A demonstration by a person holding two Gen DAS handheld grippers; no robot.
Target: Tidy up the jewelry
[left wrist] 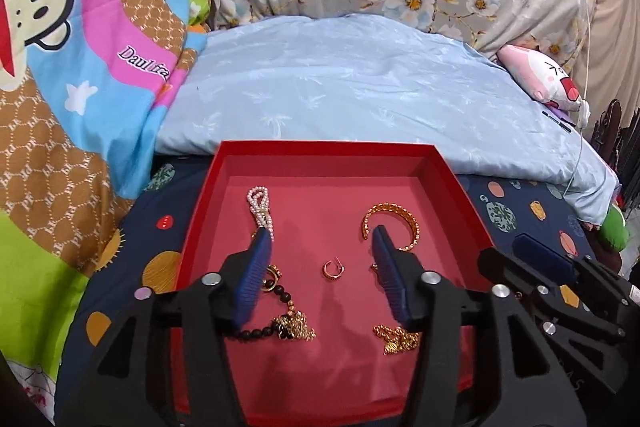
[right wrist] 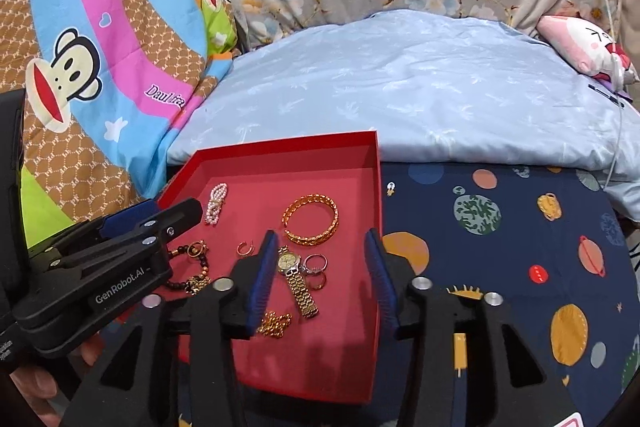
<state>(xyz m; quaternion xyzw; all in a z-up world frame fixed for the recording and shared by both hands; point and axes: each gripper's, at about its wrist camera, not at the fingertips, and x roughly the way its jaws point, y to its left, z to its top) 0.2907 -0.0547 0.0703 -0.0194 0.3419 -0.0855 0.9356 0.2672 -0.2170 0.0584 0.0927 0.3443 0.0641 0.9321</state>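
A red tray (left wrist: pixel 452 183) sits on a dark blue sheet (right wrist: pixel 500 259) with planets on it. At the left of the tray lies a pearl bracelet (left wrist: pixel 260 205), and below it a black bead bracelet (left wrist: pixel 276 307). The left gripper (left wrist: pixel 320 239) hangs over the tray with its jaws apart and nothing in them. A little gold ear cuff (left wrist: pixel 332 269) lies between its fingers. Next comes a gold bangle (right wrist: pixel 312 223). The right gripper (right wrist: pixel 320 247) is also wide apart and holds nothing. A gold watch (right wrist: pixel 298 283), two rings (right wrist: pixel 316 269) and a gold chain (right wrist: pixel 274 323) lie between its fingers.
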